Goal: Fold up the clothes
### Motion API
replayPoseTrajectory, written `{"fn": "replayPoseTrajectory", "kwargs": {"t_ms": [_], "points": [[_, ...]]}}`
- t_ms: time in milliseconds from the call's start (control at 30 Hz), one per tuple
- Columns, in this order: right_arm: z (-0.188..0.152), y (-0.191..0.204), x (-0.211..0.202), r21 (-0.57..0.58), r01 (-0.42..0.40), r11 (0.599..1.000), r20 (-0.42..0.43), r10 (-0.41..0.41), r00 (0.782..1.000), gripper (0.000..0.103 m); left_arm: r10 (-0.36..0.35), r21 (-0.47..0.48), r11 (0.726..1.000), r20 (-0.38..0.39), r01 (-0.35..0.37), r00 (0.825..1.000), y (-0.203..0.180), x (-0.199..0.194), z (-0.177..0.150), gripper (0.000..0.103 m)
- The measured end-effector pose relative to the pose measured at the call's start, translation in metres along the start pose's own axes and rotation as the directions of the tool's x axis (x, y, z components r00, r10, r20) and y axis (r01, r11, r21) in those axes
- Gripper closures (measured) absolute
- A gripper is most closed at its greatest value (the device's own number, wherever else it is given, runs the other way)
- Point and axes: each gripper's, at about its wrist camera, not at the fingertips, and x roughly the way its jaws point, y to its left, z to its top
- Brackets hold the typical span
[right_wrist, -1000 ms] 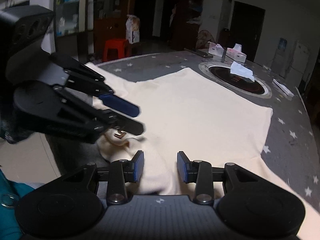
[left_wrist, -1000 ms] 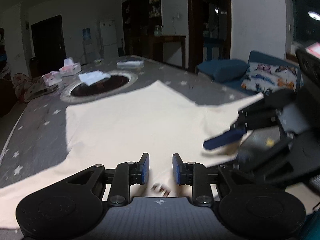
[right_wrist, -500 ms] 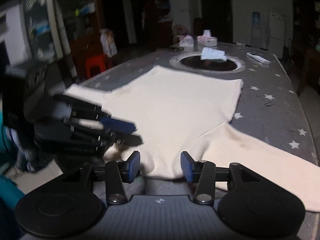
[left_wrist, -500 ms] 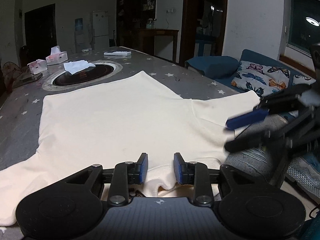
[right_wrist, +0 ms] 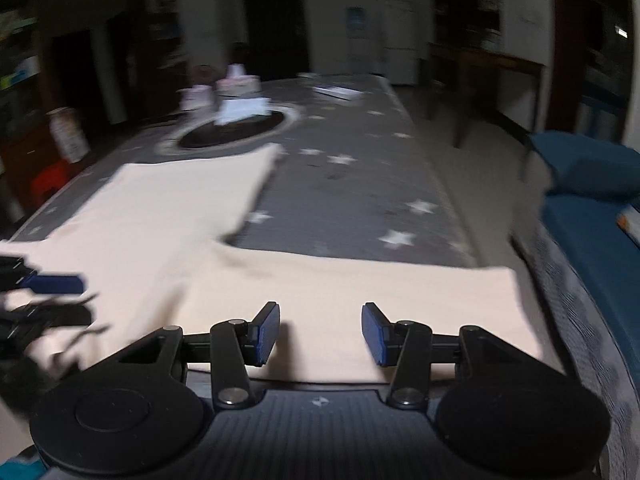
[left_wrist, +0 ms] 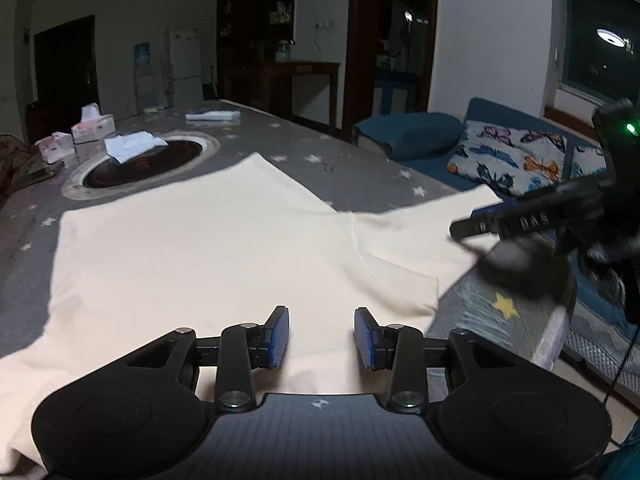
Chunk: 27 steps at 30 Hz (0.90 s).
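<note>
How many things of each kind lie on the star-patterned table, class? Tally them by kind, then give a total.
Cream shirt: 1
Tissue boxes: 2
White cloth on the round inset: 1
Flat white item at the far end: 1
Total: 5

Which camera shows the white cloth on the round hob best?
The left wrist view: the white cloth is sharp, lying across the round hob's near rim. The right wrist view shows it blurred and farther off.
</note>
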Motion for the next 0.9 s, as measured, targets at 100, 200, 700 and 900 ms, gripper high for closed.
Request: {"fn": "replayPoseTrajectory", "kwargs": {"t_ms": [100, 200, 700, 900], "points": [[0.001, -0.008, 0.007, -0.005, 0.033, 0.999, 0.006, -0.033, 0.999, 0.057, -0.007, 0.000, 1.000, -0.016, 0.007, 1.000, -0.003, 0.003, -0.003, 0.063], [0.002, -0.015, 0.014, -0.013, 0.064, 0.998, 0.013, -0.064, 0.998, 0.057, -0.006, -0.002, 1.000, -0.018, 0.006, 1.000, -0.003, 0.003, -0.004, 0.062], [0.033, -0.033, 0.060, -0.076, 0.113, 0.991, 0.049, -0.110, 0.993, 0.050, 0.001, 0.006, 1.000, -0.014, 0.000, 1.000, -0.008, 0.005, -0.005, 0.053], [0.037, -0.027, 0.055, -0.081, 0.100, 0.992, 0.055, -0.096, 0.994, 0.050, 0.000, -0.005, 1.000, -0.010, 0.000, 1.000, -0.012, 0.004, -0.006, 0.049]]}}
